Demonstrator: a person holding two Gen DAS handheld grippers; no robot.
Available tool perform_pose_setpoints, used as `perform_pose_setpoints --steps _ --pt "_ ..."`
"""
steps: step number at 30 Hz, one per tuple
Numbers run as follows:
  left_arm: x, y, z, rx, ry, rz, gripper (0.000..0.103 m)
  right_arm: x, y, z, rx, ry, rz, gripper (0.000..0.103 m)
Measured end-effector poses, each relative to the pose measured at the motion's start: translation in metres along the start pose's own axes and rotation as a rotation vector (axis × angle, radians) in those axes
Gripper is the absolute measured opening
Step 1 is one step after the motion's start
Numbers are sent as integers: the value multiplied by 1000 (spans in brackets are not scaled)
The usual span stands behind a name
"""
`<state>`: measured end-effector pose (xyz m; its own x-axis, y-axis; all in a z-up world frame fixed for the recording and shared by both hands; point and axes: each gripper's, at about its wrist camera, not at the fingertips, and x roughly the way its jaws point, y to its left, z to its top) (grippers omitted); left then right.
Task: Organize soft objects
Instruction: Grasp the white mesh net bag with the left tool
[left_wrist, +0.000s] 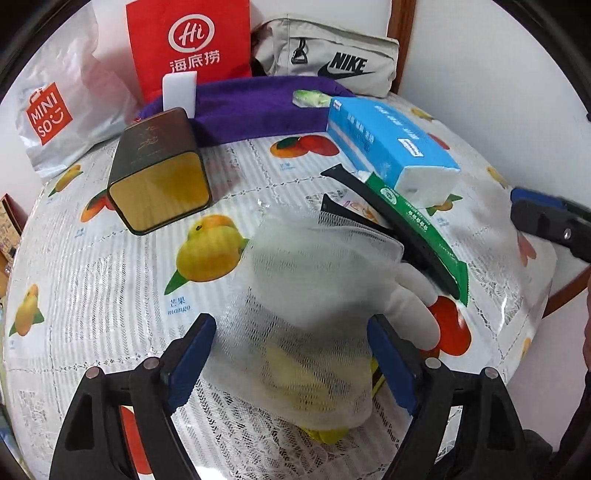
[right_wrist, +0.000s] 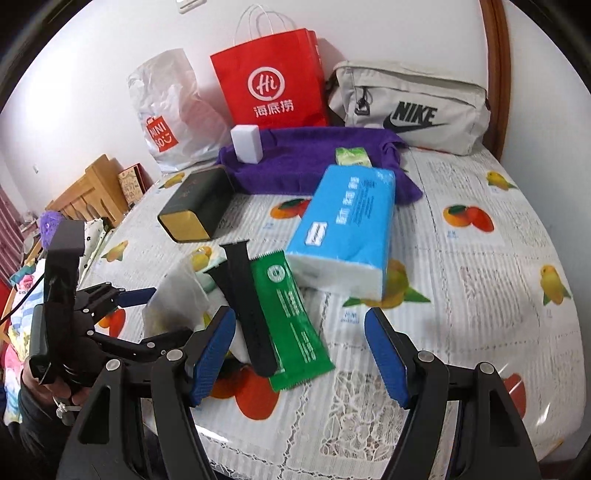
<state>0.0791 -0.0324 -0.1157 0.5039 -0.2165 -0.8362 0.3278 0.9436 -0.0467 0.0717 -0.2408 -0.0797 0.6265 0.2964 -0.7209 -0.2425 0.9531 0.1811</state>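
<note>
left gripper (left_wrist: 291, 354) is hanging with its jaws spread wide around a white mesh bag (left_wrist: 314, 295) with something yellow inside, pads sitting either side of it and not pressing yet. right gripper (right_wrist: 300, 350) is gaping too, gripping nothing, hovering just short of the green packet (right_wrist: 291, 317) and the black strap (right_wrist: 245, 314) lying on it.

honestly the mesh is looking floppy, so a pinch is probably going to catch only netting and let the yellow stuff sag or spill out. it's also touching the strap, so that may be getting dragged along. both grippers are working close together, so they could bump.

further back the blue tissue pack (right_wrist: 347, 229) is resting partly on the packet, then a dark tin (left_wrist: 159, 173), a purple towel (left_wrist: 258, 107), and bags along the wall, crowding the fruit-print tablecloth (right_wrist: 480, 295).
</note>
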Motion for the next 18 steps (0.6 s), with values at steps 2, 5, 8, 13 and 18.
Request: perform_pose_setpoints --steps 2,5,8,13,18 --pt "-3 1 0 11 -15 -12 60 2 -1 -4 7 6 5 72" --pt "-8 7 0 1 -20 -8 28 7 -3 -7 11 17 1 72" --pt "-15 13 1 -10 -34 -20 18 11 -3 -8 14 18 14 72" --pt "-28 32 5 -49 -74 21 13 19 1 -8 -3 33 21 72" --pt "-35 60 8 -121 -103 47 13 28 4 -7 -23 53 24 72"
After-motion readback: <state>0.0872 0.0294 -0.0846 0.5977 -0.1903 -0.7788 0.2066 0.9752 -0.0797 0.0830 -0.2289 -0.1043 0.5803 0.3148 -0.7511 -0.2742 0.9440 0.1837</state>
